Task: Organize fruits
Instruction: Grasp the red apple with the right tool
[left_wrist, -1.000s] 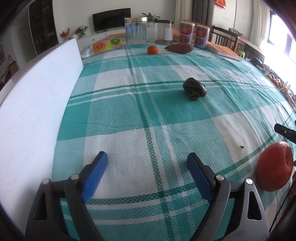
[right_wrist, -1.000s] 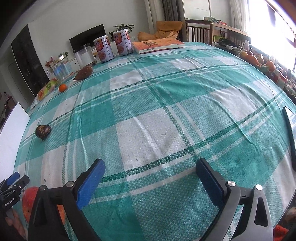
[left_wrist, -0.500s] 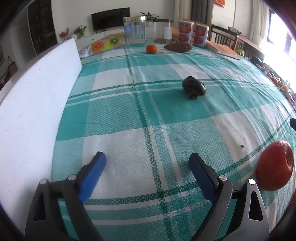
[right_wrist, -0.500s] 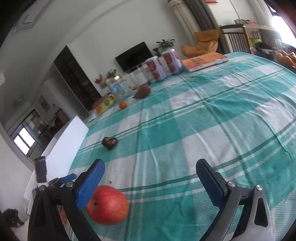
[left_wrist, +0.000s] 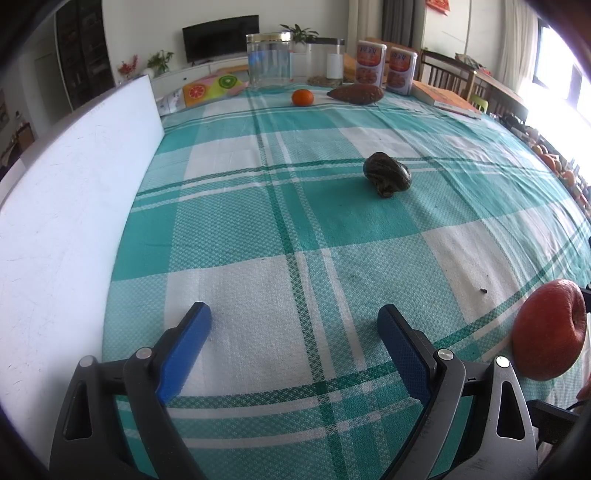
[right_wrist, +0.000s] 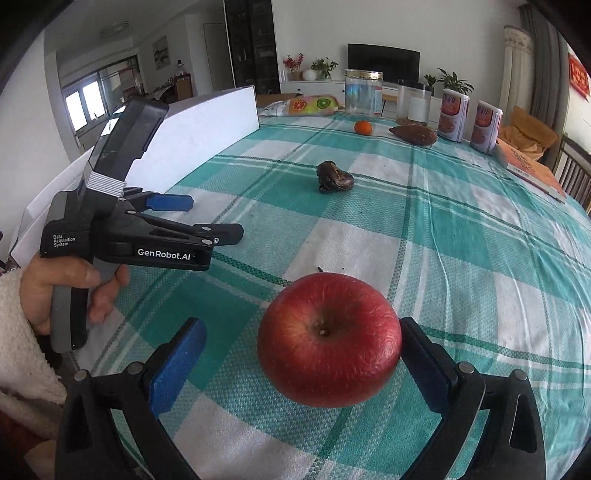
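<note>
The apple (right_wrist: 328, 339) has shifted from lower left to bottom centre, between the spread right gripper (right_wrist: 303, 354); left gripper (left_wrist: 295, 328) stays released.

Right gripper (right_wrist: 303, 350) — swung leftward from its earlier heading across the open checked cloth; the red apple (right_wrist: 328, 339), a second ago at the lower-left edge of the right wrist view, now sits between its wide-spread fingers, close against the right one. Left gripper (right_wrist: 207, 218) — formerly a sliver at that view's left border, now fully visible there; its own view is slightly shifted, the apple sitting a little lower at the right edge.
</note>
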